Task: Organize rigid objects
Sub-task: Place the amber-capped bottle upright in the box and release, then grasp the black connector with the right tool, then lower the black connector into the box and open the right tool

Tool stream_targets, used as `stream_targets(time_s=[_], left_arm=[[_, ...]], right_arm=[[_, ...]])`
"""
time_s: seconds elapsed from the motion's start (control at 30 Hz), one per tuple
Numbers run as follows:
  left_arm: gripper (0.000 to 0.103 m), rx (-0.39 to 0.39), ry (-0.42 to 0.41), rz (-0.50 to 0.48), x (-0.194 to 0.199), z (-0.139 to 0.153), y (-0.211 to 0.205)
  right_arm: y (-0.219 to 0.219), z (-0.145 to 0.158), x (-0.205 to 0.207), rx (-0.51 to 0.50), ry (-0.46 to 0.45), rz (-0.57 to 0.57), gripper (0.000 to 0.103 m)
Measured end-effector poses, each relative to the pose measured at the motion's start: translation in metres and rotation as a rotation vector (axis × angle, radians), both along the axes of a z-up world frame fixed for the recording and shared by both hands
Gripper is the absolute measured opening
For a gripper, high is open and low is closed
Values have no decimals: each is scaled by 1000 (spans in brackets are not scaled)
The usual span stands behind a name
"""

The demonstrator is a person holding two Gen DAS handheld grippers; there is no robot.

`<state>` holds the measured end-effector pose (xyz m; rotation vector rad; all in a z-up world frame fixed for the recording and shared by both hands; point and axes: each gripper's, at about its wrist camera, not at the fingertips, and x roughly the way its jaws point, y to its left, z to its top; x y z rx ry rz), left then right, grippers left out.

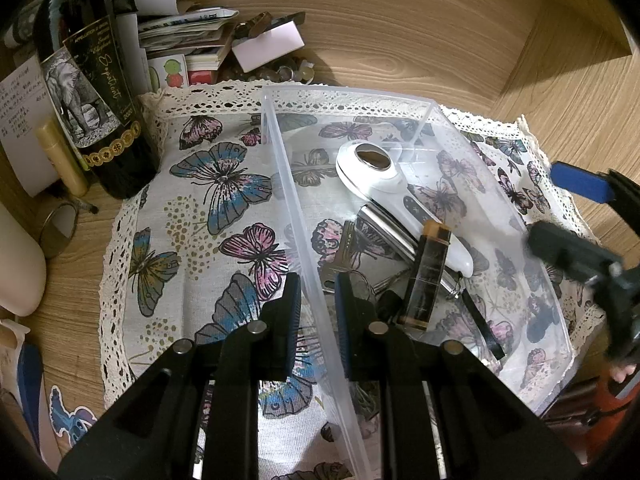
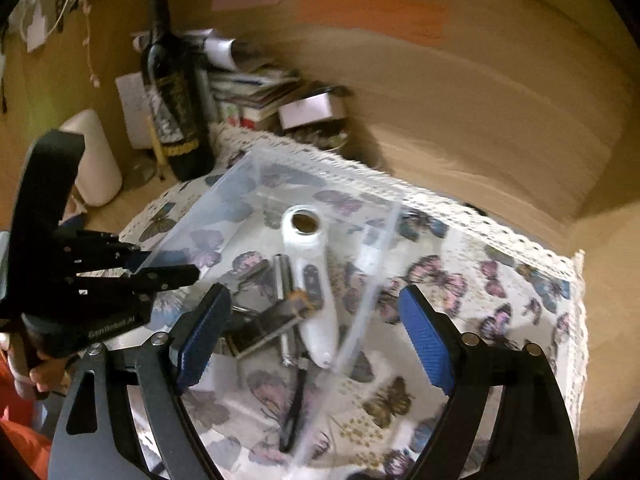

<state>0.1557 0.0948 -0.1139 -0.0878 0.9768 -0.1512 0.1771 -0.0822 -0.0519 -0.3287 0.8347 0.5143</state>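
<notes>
Left hand-held gripper (image 1: 317, 320) clamps the near wall of a clear plastic bin (image 1: 280, 168), one blue pad inside and one outside, jaws nearly closed on the thin plastic. Right hand-held gripper (image 2: 316, 340) hangs above the bin's other side with its jaws spread wide and nothing between the pads; that view is smeared by motion. Inside the bin, on a butterfly-print cloth (image 1: 200, 200) covering the table (image 1: 400, 20), lie a white handheld device (image 1: 372, 172), a dark amber-capped tube (image 1: 428, 276), a silver cylinder (image 1: 380, 228) and keys (image 1: 340, 260), partly hidden behind the pad. A wine bottle (image 1: 100, 120) stands beside the cloth, its neck cut off in the left view
</notes>
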Motion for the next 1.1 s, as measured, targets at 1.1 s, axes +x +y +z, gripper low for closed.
stream_targets(time_s=[1.1], left_arm=[[16, 0, -3, -11, 0, 0, 0]], right_arm=[[-108, -75, -36, -6, 246, -289, 58]])
